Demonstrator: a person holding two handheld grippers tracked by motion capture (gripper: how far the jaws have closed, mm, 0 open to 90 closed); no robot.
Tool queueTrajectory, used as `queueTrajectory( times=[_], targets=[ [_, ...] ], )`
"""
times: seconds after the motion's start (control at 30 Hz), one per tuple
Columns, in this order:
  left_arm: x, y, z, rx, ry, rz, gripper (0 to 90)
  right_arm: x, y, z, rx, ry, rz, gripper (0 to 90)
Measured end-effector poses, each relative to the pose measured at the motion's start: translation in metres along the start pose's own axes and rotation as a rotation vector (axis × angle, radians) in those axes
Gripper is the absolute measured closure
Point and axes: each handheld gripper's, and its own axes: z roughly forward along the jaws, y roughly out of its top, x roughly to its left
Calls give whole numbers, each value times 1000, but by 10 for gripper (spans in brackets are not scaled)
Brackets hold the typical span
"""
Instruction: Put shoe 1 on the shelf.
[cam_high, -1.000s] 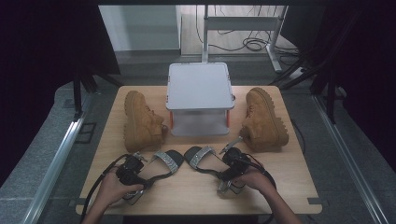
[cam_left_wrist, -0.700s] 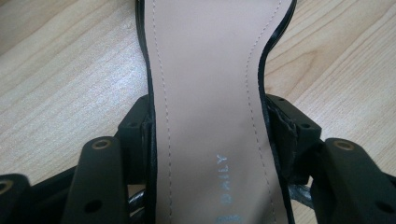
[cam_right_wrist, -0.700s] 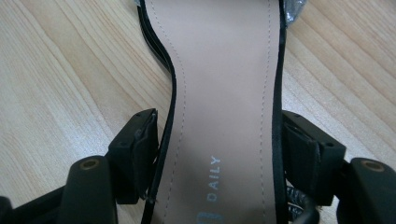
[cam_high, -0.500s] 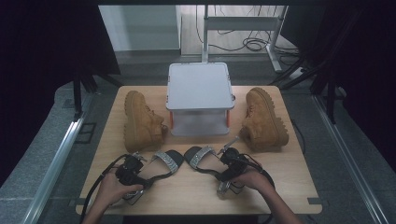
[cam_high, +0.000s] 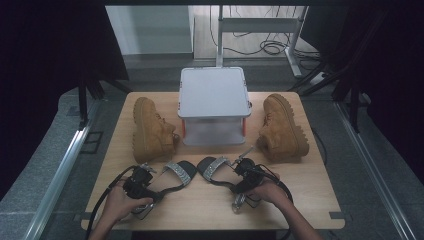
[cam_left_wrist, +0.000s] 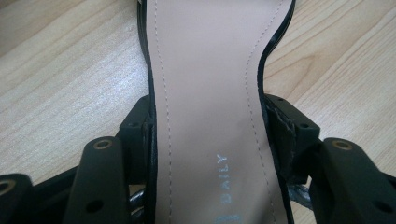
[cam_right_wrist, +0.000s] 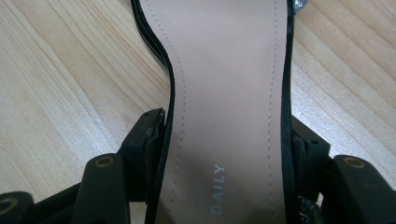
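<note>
Two black sandals with glittery straps lie side by side at the table's front. My left gripper (cam_high: 156, 186) grips the left sandal (cam_high: 180, 172) at its heel end. In the left gripper view its pads (cam_left_wrist: 140, 126) press both edges of the beige insole (cam_left_wrist: 205, 56). My right gripper (cam_high: 239, 179) holds the right sandal (cam_high: 212, 167) the same way. Its jaws have just been closing, and the right gripper view shows the pads (cam_right_wrist: 149, 133) against the edges of the sandal's sole (cam_right_wrist: 229, 56). Both sandals rest flat on the wood.
A white lidded box (cam_high: 214, 92) stands at the back middle of the wooden table (cam_high: 210, 212). One tan boot (cam_high: 150, 130) stands left of it and another (cam_high: 282, 127) right of it. Cables trail from both grippers toward the front edge.
</note>
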Motion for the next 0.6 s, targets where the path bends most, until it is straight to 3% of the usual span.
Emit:
queueTrajectory(
  times=[0.07, 0.33, 0.6],
  targets=[
    [1, 0, 0, -4, -4, 0, 425, 1, -1, -1, -6, -8, -4, 404],
    [5, -2, -1, -36, -26, -18, 429, -7, -8, -2, -56, 34, 38, 415],
    [10, -4, -11, -105, -46, -41, 431, -9, -15, -11, -116, 35, 81, 416]
  ],
)
